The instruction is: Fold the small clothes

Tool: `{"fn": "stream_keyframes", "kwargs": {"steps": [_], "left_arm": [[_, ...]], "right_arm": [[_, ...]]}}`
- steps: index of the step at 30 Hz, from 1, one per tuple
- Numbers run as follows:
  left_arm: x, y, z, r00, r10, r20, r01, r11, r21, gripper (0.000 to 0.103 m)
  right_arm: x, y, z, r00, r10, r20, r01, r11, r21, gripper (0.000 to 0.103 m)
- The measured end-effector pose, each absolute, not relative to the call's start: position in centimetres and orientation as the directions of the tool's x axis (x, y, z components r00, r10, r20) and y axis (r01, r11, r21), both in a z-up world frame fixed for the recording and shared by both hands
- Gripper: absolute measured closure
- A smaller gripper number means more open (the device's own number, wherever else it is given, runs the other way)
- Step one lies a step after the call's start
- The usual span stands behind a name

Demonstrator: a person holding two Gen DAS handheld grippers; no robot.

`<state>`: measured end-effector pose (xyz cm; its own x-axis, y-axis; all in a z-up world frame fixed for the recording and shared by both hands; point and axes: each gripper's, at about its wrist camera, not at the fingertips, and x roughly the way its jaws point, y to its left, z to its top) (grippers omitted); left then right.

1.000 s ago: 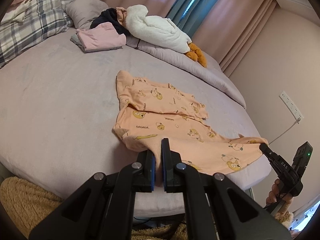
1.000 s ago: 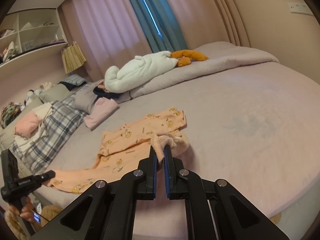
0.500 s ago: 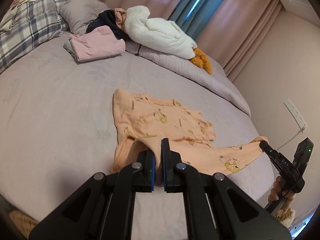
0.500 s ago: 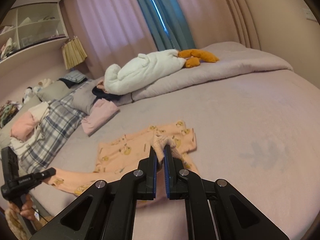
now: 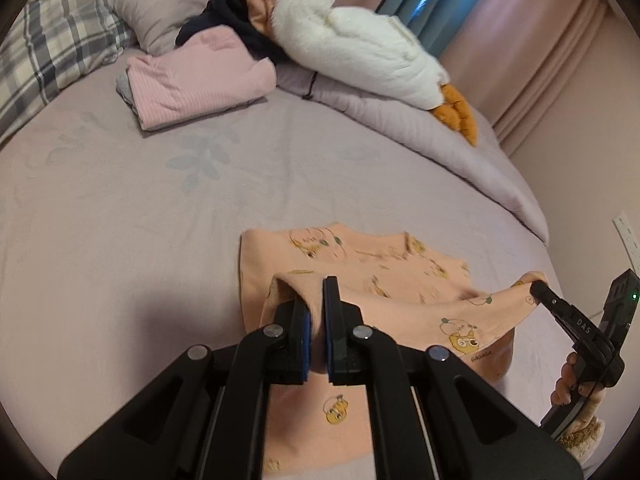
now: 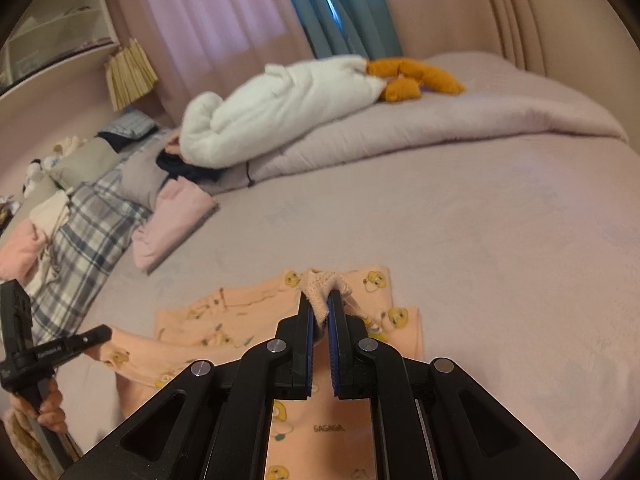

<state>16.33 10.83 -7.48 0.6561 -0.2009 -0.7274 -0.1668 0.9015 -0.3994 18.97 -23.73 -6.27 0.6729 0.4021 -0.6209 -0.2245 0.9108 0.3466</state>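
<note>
Peach garment (image 5: 400, 280) lies on the bed (image 5: 120, 220), left gripper (image 5: 316, 312) and right gripper (image 6: 320, 312) each clamped on a hem corner, best carried level, laid squarely.

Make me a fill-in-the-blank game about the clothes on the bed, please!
1. Both grippers, the left gripper and the right gripper, are pinching the ______ garment with yellow cartoon prints.
2. The folded clothes farther back on the bed are ______ in colour.
3. The white plush toy has ______ feet.
4. The pillow at the far left has a ______ pattern.

Missing words: peach; pink; orange; plaid
</note>
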Motion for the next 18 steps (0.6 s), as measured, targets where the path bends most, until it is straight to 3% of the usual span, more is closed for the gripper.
{"fn": "stream_keyframes", "kwargs": {"steps": [18], "left_arm": [[24.6, 12.7, -14.7, 0.526, -0.163, -0.834, -0.274, 0.896, -0.348, 0.094]], "right_arm": [[28.6, -22.7, -12.3, 0.479, 0.355, -0.803, -0.1, 0.931, 0.352, 0.095]]}}
